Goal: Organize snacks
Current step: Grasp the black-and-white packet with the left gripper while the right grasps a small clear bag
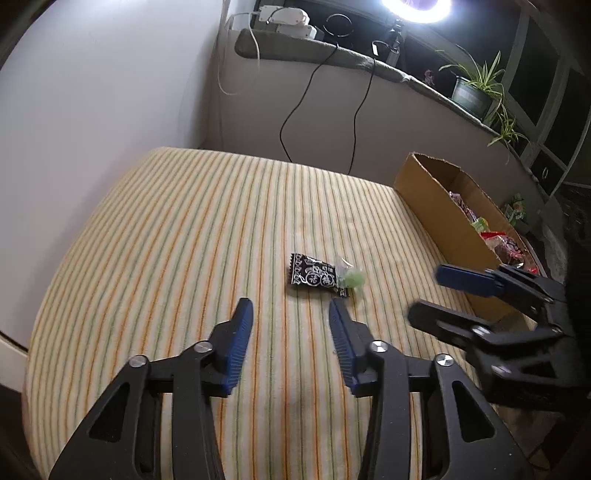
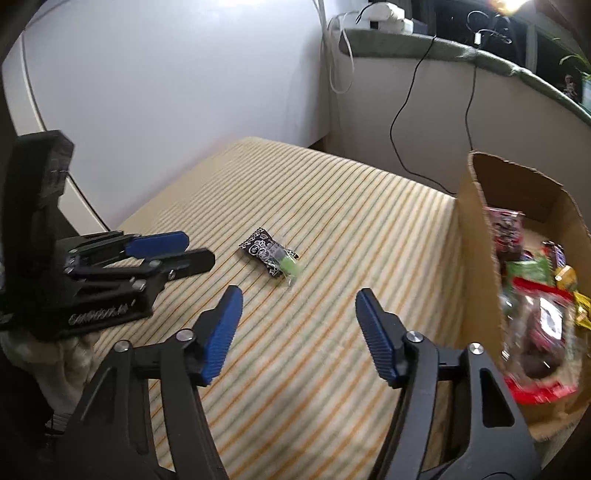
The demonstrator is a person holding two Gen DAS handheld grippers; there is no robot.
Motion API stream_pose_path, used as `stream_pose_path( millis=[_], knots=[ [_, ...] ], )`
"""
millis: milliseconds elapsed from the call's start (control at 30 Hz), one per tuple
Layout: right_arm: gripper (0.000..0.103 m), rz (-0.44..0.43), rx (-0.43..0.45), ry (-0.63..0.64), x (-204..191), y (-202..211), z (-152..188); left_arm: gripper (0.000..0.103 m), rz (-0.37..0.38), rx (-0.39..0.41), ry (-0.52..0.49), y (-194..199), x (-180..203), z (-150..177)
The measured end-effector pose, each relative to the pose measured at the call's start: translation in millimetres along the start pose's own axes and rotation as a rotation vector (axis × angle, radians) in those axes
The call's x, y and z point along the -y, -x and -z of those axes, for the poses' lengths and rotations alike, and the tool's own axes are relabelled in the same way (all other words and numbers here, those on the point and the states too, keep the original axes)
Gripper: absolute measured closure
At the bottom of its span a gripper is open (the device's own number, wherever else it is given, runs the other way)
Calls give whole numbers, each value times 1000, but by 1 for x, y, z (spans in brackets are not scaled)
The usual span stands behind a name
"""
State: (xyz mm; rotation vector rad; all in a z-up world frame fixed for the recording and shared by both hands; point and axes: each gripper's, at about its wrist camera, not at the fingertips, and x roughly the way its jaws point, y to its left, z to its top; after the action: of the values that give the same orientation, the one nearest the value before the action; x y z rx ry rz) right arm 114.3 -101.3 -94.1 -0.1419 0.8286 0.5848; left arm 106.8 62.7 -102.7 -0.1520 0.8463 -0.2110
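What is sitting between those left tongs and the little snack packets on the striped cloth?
Nothing visible. The left tongs are open, and only bare striped cloth lies between them and the black packet with the small green packet against it.

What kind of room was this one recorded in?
Probably a room at home, by a window: a striped cloth-covered surface, a ledge with potted plants under dark panes, and a ring light. A cardboard box holds snacks.

Two grippers: left (image 1: pixel 291 314), right (image 2: pixel 299 306), both spread. Two loose snacks mid-frame: black packet (image 1: pixel 312 274), green candy (image 1: pixel 352 277), touching. One box (image 1: pixel 439 210) at right, its snacks too jumbled to count. One plant (image 1: pixel 476 90), upper right.
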Motion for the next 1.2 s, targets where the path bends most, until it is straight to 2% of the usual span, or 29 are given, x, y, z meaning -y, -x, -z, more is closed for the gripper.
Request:
stream_pose_path(
  millis=[100, 233, 567, 800, 933, 1033, 1200],
  knots=[
    [53, 0, -34, 4, -1, -18, -5, 72, 15, -14, -4, -5, -1, 1],
    [56, 9, -61, 16, -4, -38, -10, 78, 32, -25, -13, -11, -2, 1],
    [67, 18, -94, 22, -1, -66, -24, 79, 53, -56, -38, -24, 1, -5],
    [80, 30, -88, -2, 7, -70, -29, 79, 74, -68, -30, -35, 3, -14],
    [80, 54, -74, -27, 13, -66, -25, 79, 75, -71, -36, -42, 10, -19],
    [80, 64, -62, -66, 22, -61, -21, 75, 71, -69, -41, -47, 15, -24],
    [80, 80, -50, -109, 35, -54, -15, 72, 37, -77, -77, -57, 25, -30]
  ],
)
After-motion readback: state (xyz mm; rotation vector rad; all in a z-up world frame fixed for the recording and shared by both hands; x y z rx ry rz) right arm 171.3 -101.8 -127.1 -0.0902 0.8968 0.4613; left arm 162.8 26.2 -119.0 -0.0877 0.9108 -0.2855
